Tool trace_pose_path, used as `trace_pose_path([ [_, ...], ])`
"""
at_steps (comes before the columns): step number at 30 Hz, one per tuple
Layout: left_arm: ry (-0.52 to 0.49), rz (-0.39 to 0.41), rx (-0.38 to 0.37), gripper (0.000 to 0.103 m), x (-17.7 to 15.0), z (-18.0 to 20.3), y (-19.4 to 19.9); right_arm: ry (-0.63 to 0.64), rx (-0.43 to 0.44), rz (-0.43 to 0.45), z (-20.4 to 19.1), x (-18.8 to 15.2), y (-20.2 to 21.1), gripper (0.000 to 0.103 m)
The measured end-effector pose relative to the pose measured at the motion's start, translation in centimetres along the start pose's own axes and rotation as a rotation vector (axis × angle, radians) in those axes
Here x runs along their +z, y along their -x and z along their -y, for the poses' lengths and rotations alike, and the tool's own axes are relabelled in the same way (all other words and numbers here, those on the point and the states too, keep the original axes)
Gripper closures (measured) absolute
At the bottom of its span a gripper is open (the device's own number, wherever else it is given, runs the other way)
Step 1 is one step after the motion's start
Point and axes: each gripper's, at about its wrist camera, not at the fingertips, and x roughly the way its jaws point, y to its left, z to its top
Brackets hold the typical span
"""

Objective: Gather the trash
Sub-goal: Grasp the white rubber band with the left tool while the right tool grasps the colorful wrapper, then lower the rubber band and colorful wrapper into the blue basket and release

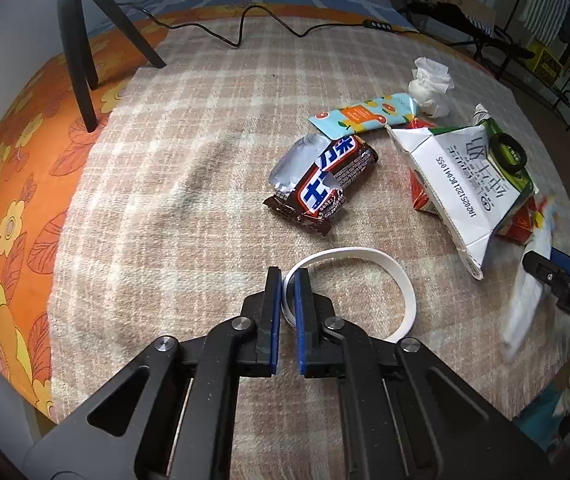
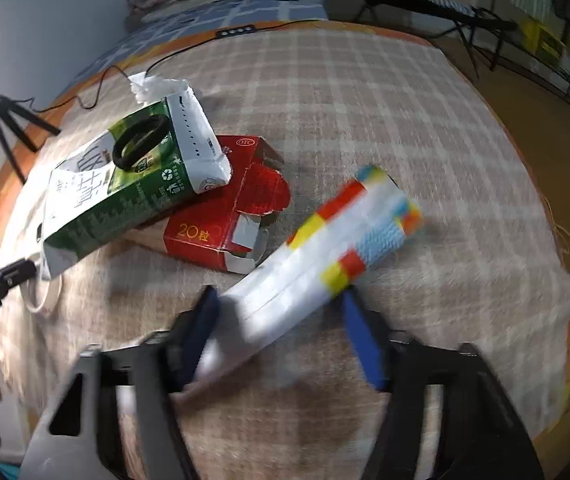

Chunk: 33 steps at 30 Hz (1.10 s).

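Here the left gripper [image 1: 288, 280] sits at the bottom centre of its view, its blue-padded jaws clamped together on the near-left edge of a white band [image 1: 399, 280]. The rest of that loop lies flat on the checked blanket [image 1: 173, 184], curving away to the right of the jaws. Above the band, toward the middle of the frame, lies a brown candy wrapper [image 1: 321, 184]; above that, a light-blue packet [image 1: 365, 116], and a crumpled tissue [image 1: 431, 86] in the upper right. A flattened green-and-white carton [image 1: 461, 184] lies at the right with a black ring [image 1: 508, 154] on it. A tripod [image 1: 81, 56] stands in the upper left.

In the right wrist view, the right gripper [image 2: 279, 300] is low in the frame, blurred. A white wrapper [image 2: 325, 248] with red, yellow and blue patches lies slantwise between its jaws, running up and right from them. Whether the pads press on it cannot be told through the blur. Left of the wrapper lies a torn red box [image 2: 225, 224], with the carton resting on its left part.
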Motion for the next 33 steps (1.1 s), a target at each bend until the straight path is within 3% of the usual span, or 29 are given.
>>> trace_pose_path([
  [1,0.0,0.003,0.0,0.099,-0.1,-0.1,0.2,-0.011,0.019,-0.009,0.9,0.0,0.3,0.079],
  [3,0.007,0.01,-0.003,0.1,-0.2,-0.4,0.6,-0.046,0.06,-0.021,2.6,-0.1,0.6,0.087],
  [7,0.008,0.027,-0.009,0.1,-0.6,-0.3,1.6,-0.096,0.134,-0.011,4.0,-1.0,1.6,0.093],
  [13,-0.017,0.061,-0.02,0.1,-1.4,0.5,3.6,-0.126,0.187,0.017,5.0,-3.1,3.9,0.095],
  [20,-0.021,0.094,-0.036,0.1,-2.4,1.2,6.0,-0.151,0.232,0.062,5.1,-2.9,6.0,0.096],
  [33,-0.021,0.127,-0.097,0.1,-6.2,1.4,10.6,-0.039,0.299,0.152,2.7,-6.5,13.1,0.096],
])
